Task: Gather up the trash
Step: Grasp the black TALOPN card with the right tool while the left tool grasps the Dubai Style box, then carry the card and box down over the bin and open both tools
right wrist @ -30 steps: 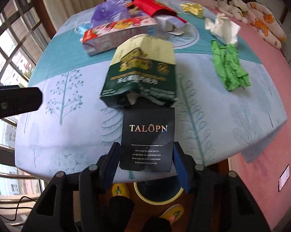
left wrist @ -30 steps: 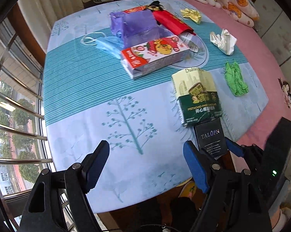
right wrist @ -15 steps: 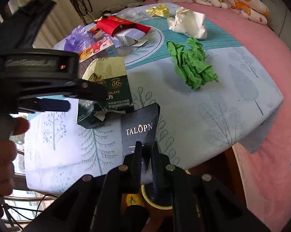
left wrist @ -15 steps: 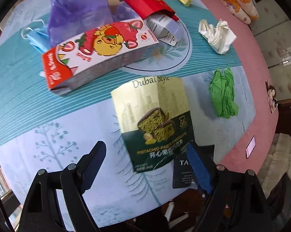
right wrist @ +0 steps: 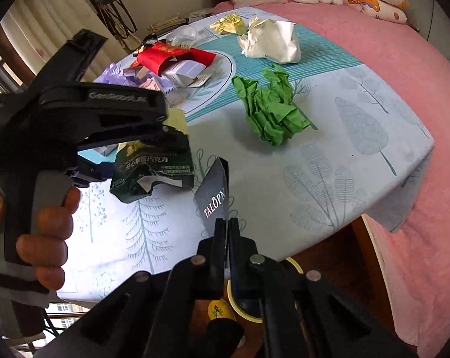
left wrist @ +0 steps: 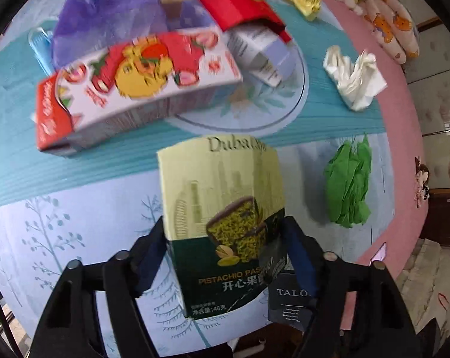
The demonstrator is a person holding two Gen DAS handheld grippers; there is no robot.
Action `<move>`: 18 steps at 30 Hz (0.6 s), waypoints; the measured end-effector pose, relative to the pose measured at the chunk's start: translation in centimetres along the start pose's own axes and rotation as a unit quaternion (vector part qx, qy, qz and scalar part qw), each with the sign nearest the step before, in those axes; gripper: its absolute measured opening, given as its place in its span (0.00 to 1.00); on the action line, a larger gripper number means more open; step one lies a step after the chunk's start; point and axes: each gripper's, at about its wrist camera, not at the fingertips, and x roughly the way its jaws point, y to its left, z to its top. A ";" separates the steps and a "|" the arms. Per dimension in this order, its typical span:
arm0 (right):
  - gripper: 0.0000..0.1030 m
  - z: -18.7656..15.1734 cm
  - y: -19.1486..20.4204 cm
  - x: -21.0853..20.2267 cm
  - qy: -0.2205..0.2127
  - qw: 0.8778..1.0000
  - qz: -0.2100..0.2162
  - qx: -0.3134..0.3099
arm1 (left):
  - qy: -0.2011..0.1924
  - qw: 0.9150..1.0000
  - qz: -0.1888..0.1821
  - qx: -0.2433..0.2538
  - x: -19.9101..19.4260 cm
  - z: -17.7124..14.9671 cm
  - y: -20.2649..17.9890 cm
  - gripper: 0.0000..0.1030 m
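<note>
Two grippers busy. Right gripper, lower centre, fingers clamped tight on black card, lifted on edge. Left gripper fingers closing either side of pistachio chocolate box, long axis running away between them, mid-desk.

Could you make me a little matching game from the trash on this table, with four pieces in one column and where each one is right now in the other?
Things:
1. black TALOPN card
2. pistachio chocolate box
3. green crumpled paper
4. white crumpled paper

Places:
A. lying on the teal striped band of the cloth
B. between the left gripper and its closing fingers
C. lying free on the pale tree-print part of the cloth
D. pinched in the shut right gripper, lifted on edge

Pairs: 1-D, 2-B, 3-C, 4-A
</note>
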 end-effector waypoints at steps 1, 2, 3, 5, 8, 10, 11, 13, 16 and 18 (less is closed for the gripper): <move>0.02 0.1 -0.1 -0.1 0.000 1.000 0.002 0.000 | -0.008 1.000 0.003 0.008 -0.4 0.0 -0.2 0.62; 0.02 0.1 -0.2 -0.2 -0.001 1.000 0.005 -0.001 | -0.015 1.000 0.014 0.014 -0.7 -0.1 -0.4 0.60; 0.02 0.2 -0.3 -0.3 -0.001 1.000 0.008 -0.001 | -0.021 1.000 0.019 0.015 -1.0 -0.2 -0.4 0.60; 0.02 0.3 -0.4 -0.4 0.000 1.000 0.014 -0.003 | -0.029 0.999 0.013 0.010 -1.7 -0.4 0.0 0.58; 0.02 0.4 -0.3 -1.0 -0.002 1.000 0.022 -0.010 | -0.048 0.999 0.014 0.009 -3.2 -0.8 0.2 0.57; 0.02 0.5 -0.2 -1.6 -0.004 1.000 0.027 -0.017 | -0.062 0.998 0.020 0.015 -4.5 -1.3 0.3 0.57; 0.02 0.5 -0.2 -2.0 -0.005 0.999 0.029 -0.022 | -0.070 0.997 0.023 0.019 -5.2 -1.7 0.3 0.57; 0.02 0.5 0.0 -3.0 -0.010 0.999 0.036 -0.035 | -0.089 0.995 0.034 0.032 -6.9 -3.0 -0.4 0.57; 0.02 0.4 -0.1 -5.1 -0.018 0.997 0.051 -0.055 | -0.123 0.989 0.054 0.058 -9.8 -5.3 -1.4 0.57; 0.02 0.1 -0.5 -6.7 -0.020 0.995 0.063 -0.075 | -0.145 0.985 0.068 0.071 -11.5 -7.2 -2.3 0.57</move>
